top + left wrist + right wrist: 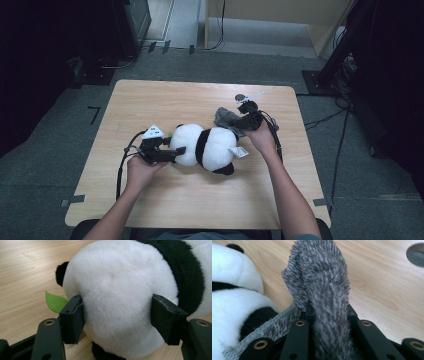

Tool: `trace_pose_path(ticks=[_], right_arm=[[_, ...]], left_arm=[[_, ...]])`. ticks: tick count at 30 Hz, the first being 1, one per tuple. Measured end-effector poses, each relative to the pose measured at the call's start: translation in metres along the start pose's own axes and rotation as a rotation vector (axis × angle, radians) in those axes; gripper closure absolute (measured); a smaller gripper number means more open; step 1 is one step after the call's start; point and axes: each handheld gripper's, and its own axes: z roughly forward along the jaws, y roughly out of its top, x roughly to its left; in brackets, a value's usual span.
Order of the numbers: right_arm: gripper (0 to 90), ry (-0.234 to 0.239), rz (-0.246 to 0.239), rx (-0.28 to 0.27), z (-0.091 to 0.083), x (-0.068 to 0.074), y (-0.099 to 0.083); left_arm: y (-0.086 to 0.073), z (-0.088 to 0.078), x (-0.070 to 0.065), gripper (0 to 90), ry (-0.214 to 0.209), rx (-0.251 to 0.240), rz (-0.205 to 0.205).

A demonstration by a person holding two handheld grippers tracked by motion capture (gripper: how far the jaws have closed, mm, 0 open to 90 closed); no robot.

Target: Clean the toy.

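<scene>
Panda (207,146): mid-surface, your left hand-held gripper (172,152) clamping its white end at 9 o'clock. Grey cloth (227,118): at its 1 o'clock, pinched by right hand-held gripper (329,312). Risk: plush compresses; pulling may slip either hold.

Black left tool (117,320) with brass screws, black cable; forearms apparently bare.

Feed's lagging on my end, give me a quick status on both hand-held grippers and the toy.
Left hand-held gripper clamped on the plush panda. Right hand-held gripper shut on the grey fuzzy cloth beside the panda. Panda lying on the table, nothing blocking.
</scene>
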Motion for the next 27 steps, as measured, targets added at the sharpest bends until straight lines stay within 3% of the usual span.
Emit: trace_pose_path(ticks=[10, 16, 18, 27], right_arm=[[74.4, -0.076, -0.001, 0.036, -0.005, -0.012, -0.008], [74.6, -0.068, -0.005, -0.036, -0.018, -0.011, -0.003], [74.6, -0.053, 0.014, -0.039, -0.021, -0.010, -0.001], [74.7, -0.057, -0.016, -0.087, -0.039, 0.004, 0.022]], left_arm=[[0.000, 0.000, 0.001, 32.8, -0.002, 0.004, -0.006], [0.000, 0.000, 0.001, 32.7, -0.002, 0.001, -0.007], [0.000, 0.000, 0.001, 32.5, -0.002, 0.000, -0.007], [0.000, 0.001, 0.000, 32.5, 0.000, -0.004, -0.007]])
